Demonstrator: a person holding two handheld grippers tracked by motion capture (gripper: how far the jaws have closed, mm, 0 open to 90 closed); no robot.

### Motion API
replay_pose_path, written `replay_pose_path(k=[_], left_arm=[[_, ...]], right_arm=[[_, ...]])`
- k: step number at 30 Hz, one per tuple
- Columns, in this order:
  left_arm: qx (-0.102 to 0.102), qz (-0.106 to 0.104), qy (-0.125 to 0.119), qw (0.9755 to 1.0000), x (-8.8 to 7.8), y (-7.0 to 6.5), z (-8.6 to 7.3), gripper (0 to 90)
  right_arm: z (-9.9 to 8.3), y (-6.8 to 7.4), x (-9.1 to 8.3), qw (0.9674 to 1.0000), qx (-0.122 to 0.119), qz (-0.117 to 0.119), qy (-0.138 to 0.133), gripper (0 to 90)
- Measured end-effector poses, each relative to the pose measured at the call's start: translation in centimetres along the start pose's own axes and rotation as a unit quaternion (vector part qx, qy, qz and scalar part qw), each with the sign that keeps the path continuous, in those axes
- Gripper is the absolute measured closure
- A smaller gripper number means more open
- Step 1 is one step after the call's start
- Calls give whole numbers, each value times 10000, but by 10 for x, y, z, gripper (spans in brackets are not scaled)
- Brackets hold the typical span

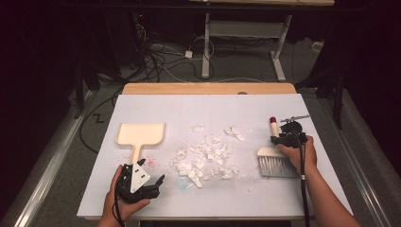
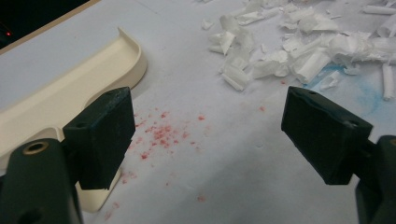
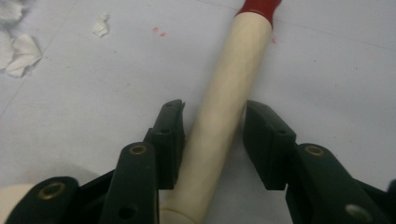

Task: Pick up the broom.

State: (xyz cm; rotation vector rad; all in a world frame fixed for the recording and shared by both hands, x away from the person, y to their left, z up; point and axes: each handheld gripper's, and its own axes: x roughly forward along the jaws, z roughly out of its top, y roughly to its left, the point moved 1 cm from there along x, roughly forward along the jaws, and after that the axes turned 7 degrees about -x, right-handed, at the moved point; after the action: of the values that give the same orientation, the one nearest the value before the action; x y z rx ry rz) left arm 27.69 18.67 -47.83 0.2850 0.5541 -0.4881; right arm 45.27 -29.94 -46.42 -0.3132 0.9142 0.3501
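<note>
Two grippers: one in each hand, both low over the white surface (image 1: 142,198).
Right gripper (image 1: 286,137): at the right side of the surface, set over the brush handle; in the right gripper view (image 3: 212,140) its jaws stand on either side of the handle, the left pad against the wood, the right pad just beside it, so they are closed around the handle though a firm clamp on both sides cannot be told.
Brush (image 1: 275,160): lies flat at the right, grey bristles toward the person, pale handle (image 3: 224,107) pointing away, red tip (image 3: 259,5) at the far end.
Left gripper (image 1: 142,182): near the front edge, just beside the dustpan's handle; in the left gripper view (image 2: 205,140) its jaws are spread wide, bare surface between them.
Dustpan (image 1: 140,134): cream, flat on the surface at the left, handle toward the person.
Paper scraps (image 1: 208,158): white pile mid-surface, between dustpan and brush.
Stains: red specks (image 2: 161,133) near the dustpan, a blue smear (image 2: 341,79) by the scraps.
</note>
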Motion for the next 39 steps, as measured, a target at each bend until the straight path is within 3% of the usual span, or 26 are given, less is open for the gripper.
replay_pose_path(k=[3, 5, 12, 19, 24, 26, 28, 30, 31, 33, 34, 36, 38, 39], left_arm=[[5, 0, -7, 10000, 0, 0, 0, 167], [-46, -24, 20, 10000, 3, -1, 1, 167], [79, -89, 113, 9999, 10, -9, 4, 167], [74, -151, 171, 9997, 11, -9, 4, 167], [108, -193, 166, 9996, 11, -11, 5, 167], [18, -226, 99, 9997, 10, -12, 9, 167], [-2, -231, 77, 9997, 10, -12, 11, 168], [-103, -341, -15, 9994, 9, -14, 16, 167], [-163, -491, -98, 9986, 8, -18, 25, 168], [-144, -554, -147, 9983, 8, -22, 30, 168], [-116, -739, -269, 9968, 8, -32, 44, 168], [-128, -836, -346, 9958, 9, -39, 52, 168], [-168, -1147, -514, 9919, 12, -56, 70, 178], [-84, -1299, -569, 9899, 14, -66, 79, 178]], right_arm=[[-1, 4, -1, 9998, -162, 83, -25, 706], [-1, 4, -1, 9995, -302, 100, -41, 711], [-1, 4, -2, 9993, -349, 117, -84, 713], [0, 0, -30, 9965, -299, -20, -778, 715], [-2, -2, -59, 9908, -280, -119, -1321, 717], [-2, -2, -71, 9877, -258, -98, -1538, 717], [-2, -1, -76, 9864, -270, -108, -1619, 717], [-2, 3, -90, 9817, -275, -102, -1883, 717], [-1, 5, -95, 9802, -286, -66, -1958, 717], [-1, 13, -104, 9767, -309, -35, -2124, 717], [0, 19, -109, 9747, -359, -34, -2207, 717], [2, 31, -117, 9704, -517, -19, -2358, 717], [4, 43, -125, 9665, -624, 72, -2488, 717], [5, 49, -129, 9647, -668, 122, -2543, 717]])
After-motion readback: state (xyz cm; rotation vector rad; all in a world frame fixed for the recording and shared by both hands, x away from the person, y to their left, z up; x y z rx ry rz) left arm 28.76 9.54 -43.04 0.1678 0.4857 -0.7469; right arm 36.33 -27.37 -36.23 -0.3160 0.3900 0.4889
